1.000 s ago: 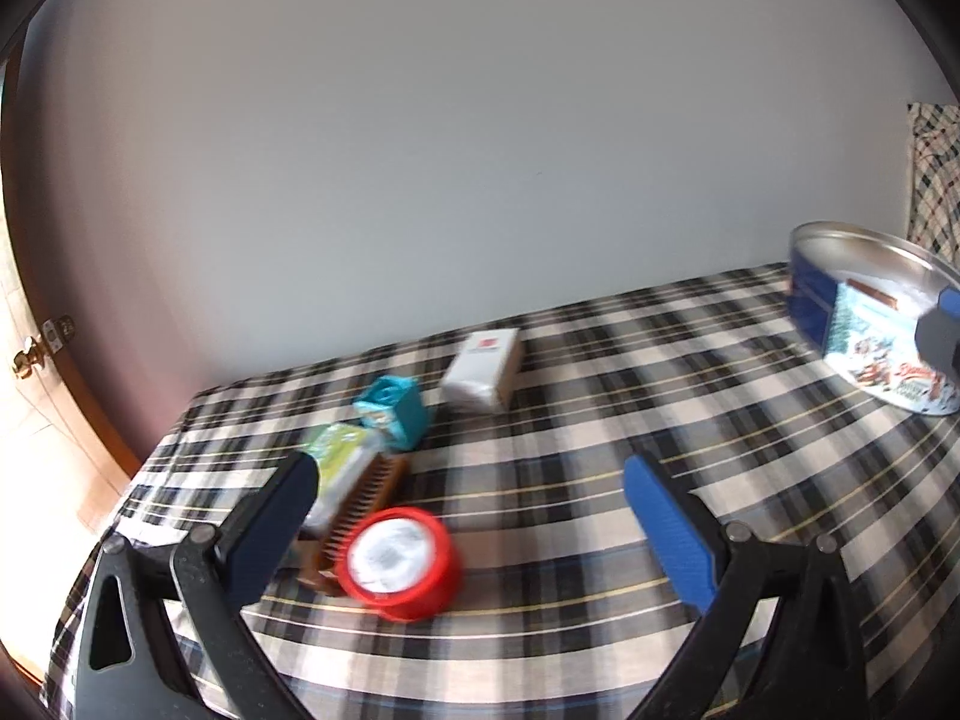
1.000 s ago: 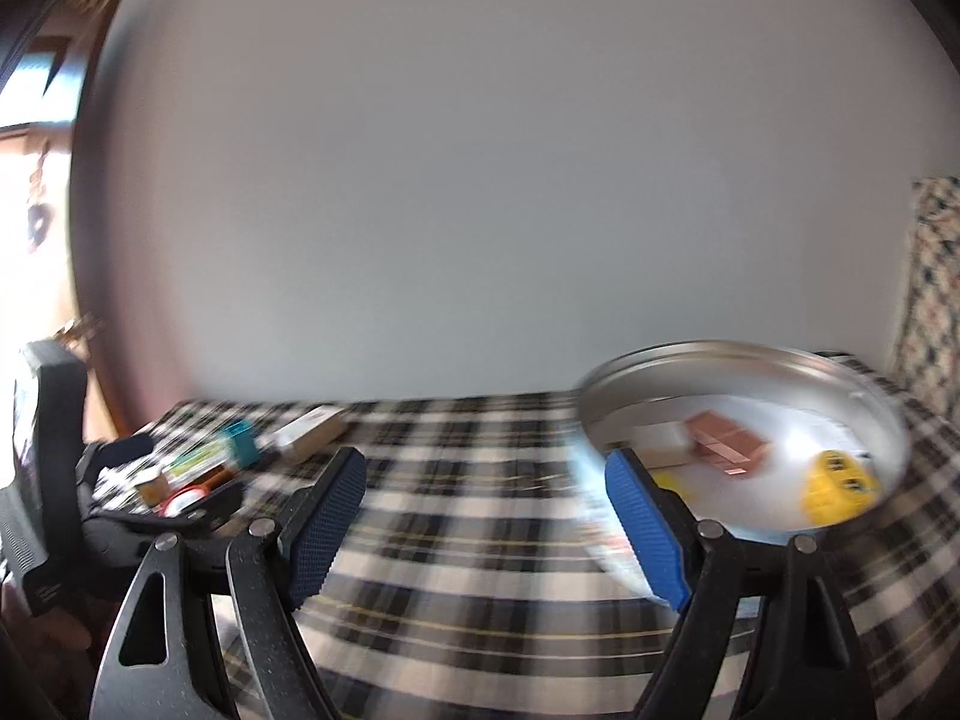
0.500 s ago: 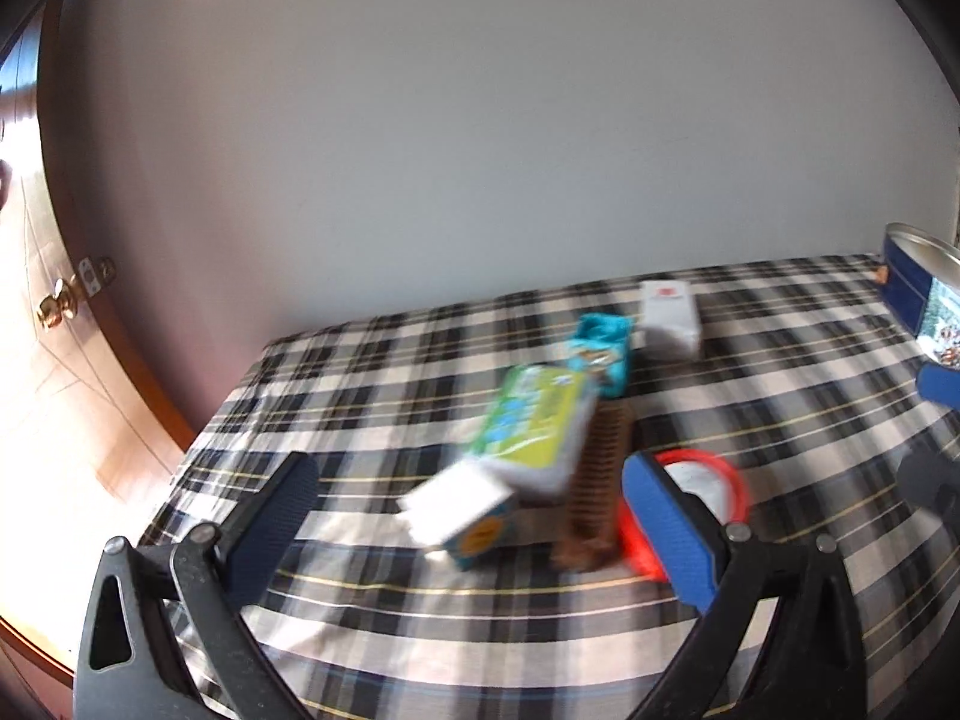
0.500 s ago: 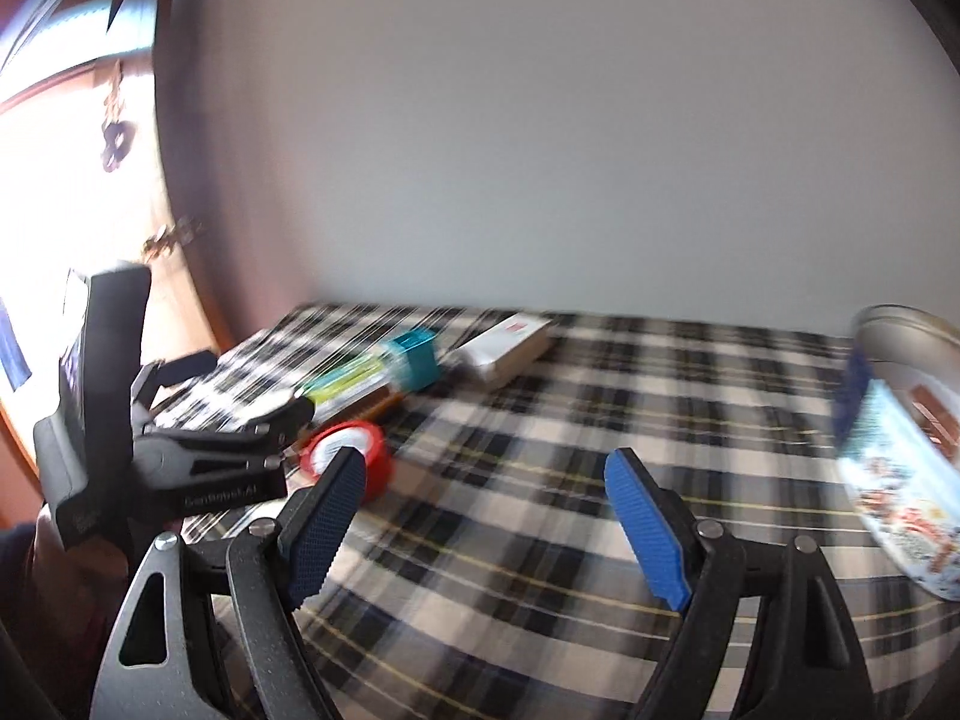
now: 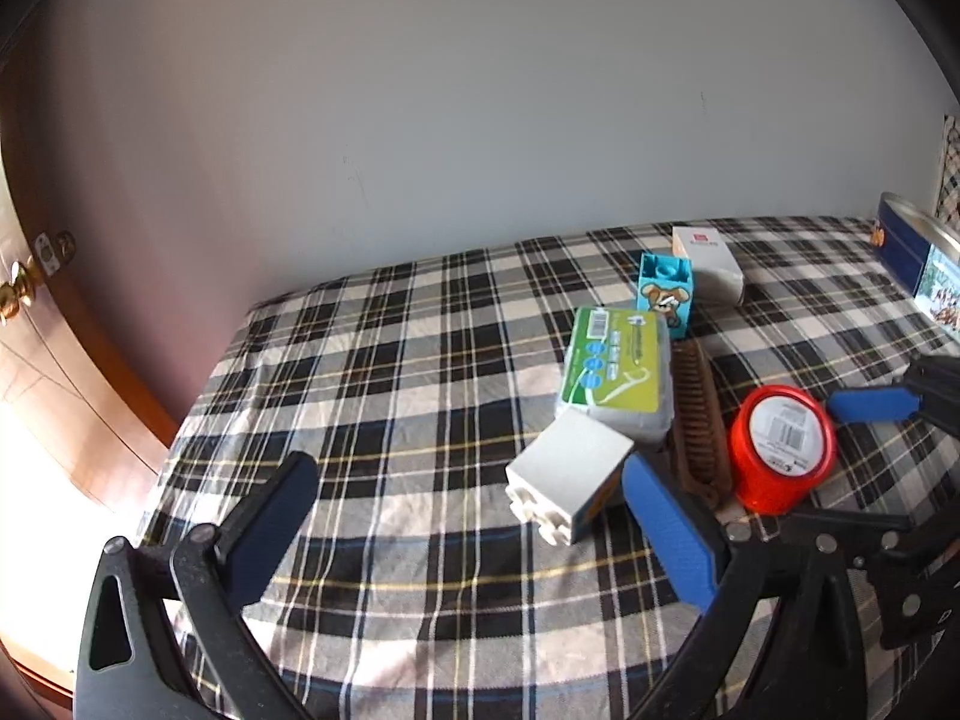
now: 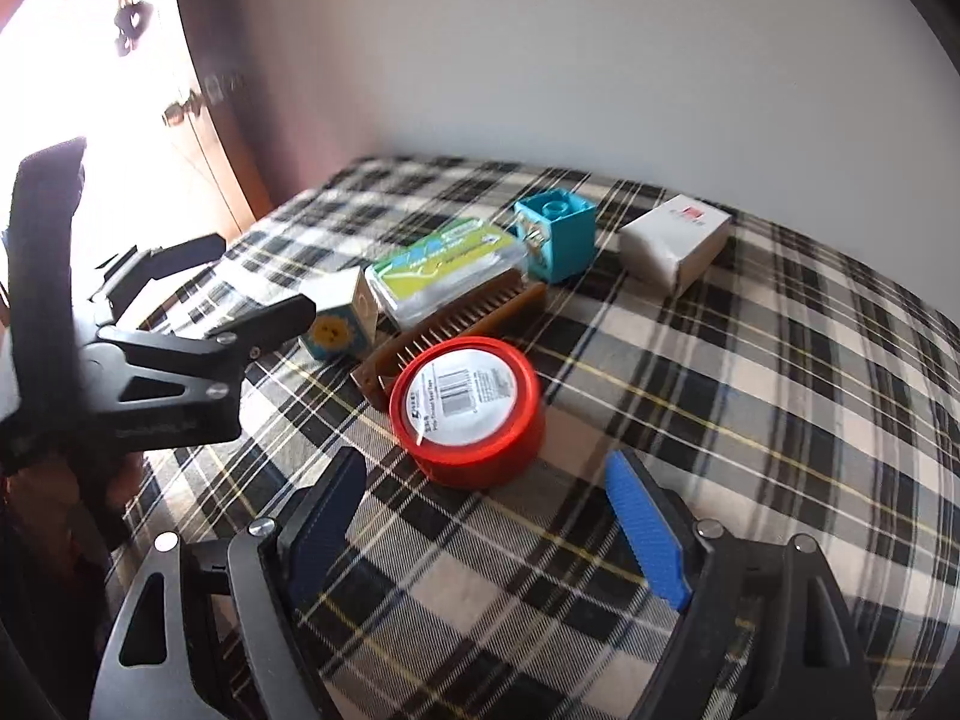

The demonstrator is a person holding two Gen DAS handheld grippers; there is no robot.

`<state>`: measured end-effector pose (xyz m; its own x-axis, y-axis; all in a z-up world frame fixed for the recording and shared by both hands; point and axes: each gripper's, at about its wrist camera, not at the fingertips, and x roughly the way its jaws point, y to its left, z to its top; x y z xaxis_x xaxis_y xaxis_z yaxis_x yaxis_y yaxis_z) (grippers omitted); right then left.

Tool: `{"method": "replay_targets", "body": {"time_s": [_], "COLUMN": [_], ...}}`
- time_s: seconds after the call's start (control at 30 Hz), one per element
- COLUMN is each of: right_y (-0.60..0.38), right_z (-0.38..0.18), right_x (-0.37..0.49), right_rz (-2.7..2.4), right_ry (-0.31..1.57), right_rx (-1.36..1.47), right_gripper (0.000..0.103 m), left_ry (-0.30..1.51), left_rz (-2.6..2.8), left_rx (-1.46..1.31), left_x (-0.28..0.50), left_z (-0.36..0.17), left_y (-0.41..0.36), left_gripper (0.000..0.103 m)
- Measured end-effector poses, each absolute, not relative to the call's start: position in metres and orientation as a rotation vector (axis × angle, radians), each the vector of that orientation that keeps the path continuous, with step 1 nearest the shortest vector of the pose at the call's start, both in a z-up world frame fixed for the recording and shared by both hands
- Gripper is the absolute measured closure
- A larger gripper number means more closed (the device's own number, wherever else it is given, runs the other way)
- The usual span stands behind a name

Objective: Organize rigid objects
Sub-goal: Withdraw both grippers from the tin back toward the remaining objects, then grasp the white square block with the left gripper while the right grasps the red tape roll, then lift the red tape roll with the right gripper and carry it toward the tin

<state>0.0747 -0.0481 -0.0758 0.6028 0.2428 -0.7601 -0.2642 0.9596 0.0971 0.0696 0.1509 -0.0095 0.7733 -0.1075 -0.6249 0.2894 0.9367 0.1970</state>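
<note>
red round tub (image 6: 468, 411) w/ white barcode label on its lid sits on the plaid-covered surface (image 6: 780, 396), just ahead of the right claw (image 6: 486, 531). right claw is spread wide, nothing between its blue pads (image 6: 645, 537); tub lies just beyond the tips, not touched. touching the tub's far-left side is a brown comb (image 6: 447, 330), teeth up. beside the comb, a clear box w/ green label (image 6: 447, 267), and at its near end a small white block w/ a sun face (image 6: 339, 324), tilted. behind those a teal block (image 6: 558, 234) stands upright w/ a stud on top, and a white carton (image 6: 675, 240) lies further right, apart from the rest.

left claw (image 5: 471, 534) also released, holding nothing; its right pad (image 5: 669, 534) is just beside the white block (image 5: 567, 480), contact unclear. from this view the tub (image 5: 780, 447) is at the right, w/ the right claw's pad (image 5: 870, 405) just beyond it. blue tin (image 5: 918, 267) at the far right edge, well apart from the cluster. grey wall (image 5: 480, 90) behind; wooden door w/ brass knob (image 5: 15, 294) at left.
</note>
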Motion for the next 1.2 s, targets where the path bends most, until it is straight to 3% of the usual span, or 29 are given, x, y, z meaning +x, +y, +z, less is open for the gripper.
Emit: {"method": "replay_targets", "body": {"time_s": [0.27,0.33,0.37,0.4,0.43,0.6,0.67,1.2], "right_y": [-0.032,-0.029,-0.029,-0.029,-0.030,-0.046,-0.055,-0.084], "right_z": [-0.081,-0.081,-0.081,-0.080,-0.079,-0.075,-0.070,-0.027], "right_x": [0.091,0.090,0.090,0.089,0.089,0.086,0.080,0.040], "right_rz": [0.290,0.274,0.266,0.249,0.240,0.265,0.272,0.206], "right_ry": [0.912,0.911,0.907,0.901,0.896,0.873,0.839,0.541], "right_rx": [-0.077,-0.106,-0.113,-0.119,-0.118,-0.027,0.020,0.077], "right_gripper": [0.019,0.023,0.034,0.044,0.045,0.046,0.046,0.046], "left_ry": [0.695,0.727,0.737,0.751,0.764,0.816,0.827,0.575], "left_rz": [-0.262,-0.258,-0.262,-0.268,-0.272,-0.335,-0.371,-0.338], "left_rx": [0.373,0.386,0.389,0.393,0.399,0.362,0.335,0.124], "left_x": [0.085,0.089,0.090,0.092,0.093,0.095,0.093,0.059], "left_z": [-0.016,-0.017,-0.019,-0.021,-0.023,-0.028,-0.028,0.013], "left_y": [0.132,0.129,0.128,0.126,0.125,0.125,0.125,0.151], "left_gripper": [0.000,0.001,0.003,0.009,0.013,0.061,0.072,0.073]}}
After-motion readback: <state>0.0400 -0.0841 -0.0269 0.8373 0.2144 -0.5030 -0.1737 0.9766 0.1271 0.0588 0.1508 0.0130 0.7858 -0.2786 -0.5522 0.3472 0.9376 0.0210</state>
